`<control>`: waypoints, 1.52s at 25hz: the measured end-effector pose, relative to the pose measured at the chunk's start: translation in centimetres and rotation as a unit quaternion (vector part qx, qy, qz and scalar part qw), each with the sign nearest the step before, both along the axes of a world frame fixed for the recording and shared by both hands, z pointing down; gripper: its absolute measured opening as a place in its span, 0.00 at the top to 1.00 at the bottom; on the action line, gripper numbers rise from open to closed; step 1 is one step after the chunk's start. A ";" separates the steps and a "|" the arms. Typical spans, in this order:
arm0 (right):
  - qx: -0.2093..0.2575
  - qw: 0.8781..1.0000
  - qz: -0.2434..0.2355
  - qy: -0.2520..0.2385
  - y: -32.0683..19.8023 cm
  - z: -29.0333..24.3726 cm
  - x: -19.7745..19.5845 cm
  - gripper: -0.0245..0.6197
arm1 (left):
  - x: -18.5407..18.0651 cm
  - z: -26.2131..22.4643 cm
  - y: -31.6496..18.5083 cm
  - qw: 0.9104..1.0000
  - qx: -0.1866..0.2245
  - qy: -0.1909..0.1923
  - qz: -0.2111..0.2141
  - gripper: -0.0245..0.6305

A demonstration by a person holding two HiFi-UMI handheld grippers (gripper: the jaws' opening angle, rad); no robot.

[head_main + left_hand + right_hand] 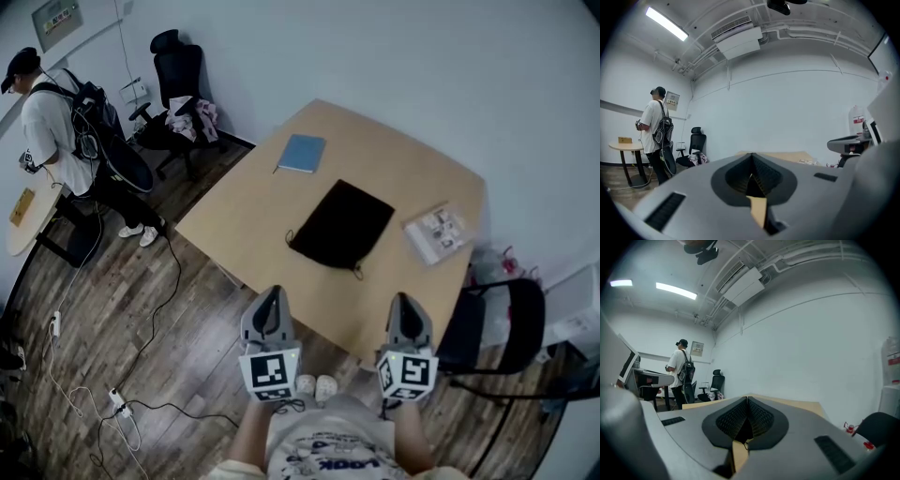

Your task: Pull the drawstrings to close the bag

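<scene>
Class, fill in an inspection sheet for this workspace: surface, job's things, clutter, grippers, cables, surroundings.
Surface: wooden table, mostly bare.
Job's things: black drawstring bag lies flat mid-table, cords loose, untouched.
Clutter: blue notebook beyond the bag; clear packet to the bag's right.
Grippers: left gripper and right gripper both shut, empty, near the table's front edge.
Cables: loose cables and a power strip on the floor, left.
Surroundings: person with backpack beside a round table; office chair; black chair at right.
</scene>
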State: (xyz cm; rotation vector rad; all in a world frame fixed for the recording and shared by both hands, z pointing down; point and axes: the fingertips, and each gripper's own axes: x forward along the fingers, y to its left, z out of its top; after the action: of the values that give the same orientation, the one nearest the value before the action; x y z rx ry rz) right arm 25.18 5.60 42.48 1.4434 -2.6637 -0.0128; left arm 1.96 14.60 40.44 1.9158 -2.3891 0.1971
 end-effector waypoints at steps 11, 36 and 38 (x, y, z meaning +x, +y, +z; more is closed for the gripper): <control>-0.018 0.999 -0.026 -0.001 -2.9 2.3 -1.1 0.95 | -0.3 2.1 -2.6 0.999 -0.023 0.007 -0.025 0.96; -0.167 0.975 0.143 0.036 -12.5 12.3 -5.7 0.88 | -10.5 13.7 -18.7 0.976 -0.180 0.028 0.121 0.96; -0.175 0.970 0.164 0.037 -12.9 13.1 -5.9 0.86 | -11.3 14.9 -20.0 0.970 -0.197 0.030 0.140 0.96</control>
State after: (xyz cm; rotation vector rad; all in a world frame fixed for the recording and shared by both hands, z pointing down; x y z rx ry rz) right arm 19.26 -7.34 55.57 1.6910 -2.1931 0.4015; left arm -9.32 -5.40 55.34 2.0102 -1.8546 0.5742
